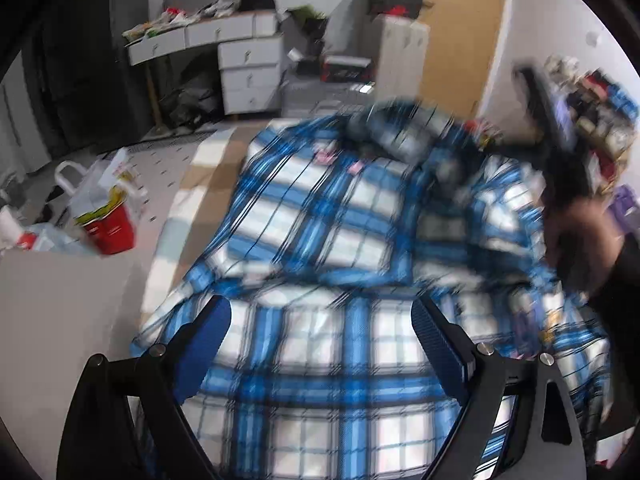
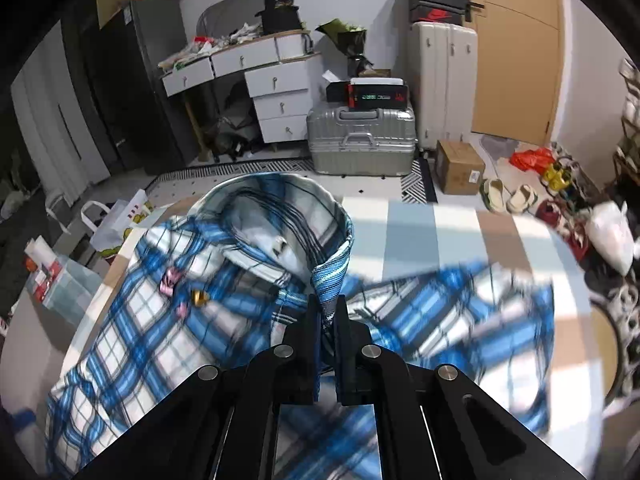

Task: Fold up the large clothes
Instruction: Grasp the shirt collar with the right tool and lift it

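Shirt [image 2: 132,320] on striped surface [image 2: 448,232]; right fingers [image 2: 347,344] pinch it, left fingers [image 1: 436,344] wide.

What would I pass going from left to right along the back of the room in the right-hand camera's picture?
Dark cabinet → white desk with drawers → silver suitcase → cardboard box → pale slippers.

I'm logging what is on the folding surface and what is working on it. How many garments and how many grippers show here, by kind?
Plaid shirts: 1, the blue and white plaid shirt
Grippers: 2, the left gripper open over the cloth, the right gripper shut on the shirt near its collar
Total: 3
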### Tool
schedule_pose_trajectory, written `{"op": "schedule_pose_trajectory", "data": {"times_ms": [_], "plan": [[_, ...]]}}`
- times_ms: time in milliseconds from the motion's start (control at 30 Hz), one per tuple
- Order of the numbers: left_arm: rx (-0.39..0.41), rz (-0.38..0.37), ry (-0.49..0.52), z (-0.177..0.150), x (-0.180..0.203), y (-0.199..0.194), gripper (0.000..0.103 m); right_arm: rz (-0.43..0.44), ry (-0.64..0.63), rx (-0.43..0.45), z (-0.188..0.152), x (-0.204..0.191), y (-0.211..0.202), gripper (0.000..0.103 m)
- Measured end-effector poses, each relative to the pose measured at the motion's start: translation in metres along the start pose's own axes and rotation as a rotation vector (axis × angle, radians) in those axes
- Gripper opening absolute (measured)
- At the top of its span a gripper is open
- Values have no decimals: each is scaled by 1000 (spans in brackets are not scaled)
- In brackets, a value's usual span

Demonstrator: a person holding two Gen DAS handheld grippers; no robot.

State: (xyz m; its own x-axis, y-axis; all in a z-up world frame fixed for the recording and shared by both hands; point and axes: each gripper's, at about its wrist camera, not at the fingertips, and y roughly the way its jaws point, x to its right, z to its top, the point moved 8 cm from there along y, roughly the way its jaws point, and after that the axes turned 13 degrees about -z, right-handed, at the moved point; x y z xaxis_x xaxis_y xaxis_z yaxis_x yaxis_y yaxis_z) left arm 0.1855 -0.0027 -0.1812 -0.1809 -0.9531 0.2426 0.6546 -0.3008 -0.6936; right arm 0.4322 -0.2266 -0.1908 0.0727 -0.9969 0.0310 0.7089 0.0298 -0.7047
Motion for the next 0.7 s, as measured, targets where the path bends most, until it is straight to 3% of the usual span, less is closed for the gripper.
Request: {"op": "schedule_pose_trajectory", "data": {"times_ms": [100, 200, 300, 367, 467, 700], "plan": [[-7, 10, 43, 26, 8, 7, 89, 35, 112, -57, -22, 7, 13, 4], [-10, 96, 158, 73, 17, 30, 89, 61, 175, -46, -22, 17, 14, 4], [-134, 96, 215, 116, 21, 91, 89, 89, 193, -8, -19, 22, 6, 7], [-210, 115, 232, 130, 19, 128, 89, 122, 224, 14, -18, 25, 4, 8], [-264, 232, 280, 149, 9, 179, 89, 139, 220, 18, -24, 22, 7, 8], [-251, 224, 304, 164, -7, 233, 87, 188, 196, 7, -24, 22, 15, 8]]}}
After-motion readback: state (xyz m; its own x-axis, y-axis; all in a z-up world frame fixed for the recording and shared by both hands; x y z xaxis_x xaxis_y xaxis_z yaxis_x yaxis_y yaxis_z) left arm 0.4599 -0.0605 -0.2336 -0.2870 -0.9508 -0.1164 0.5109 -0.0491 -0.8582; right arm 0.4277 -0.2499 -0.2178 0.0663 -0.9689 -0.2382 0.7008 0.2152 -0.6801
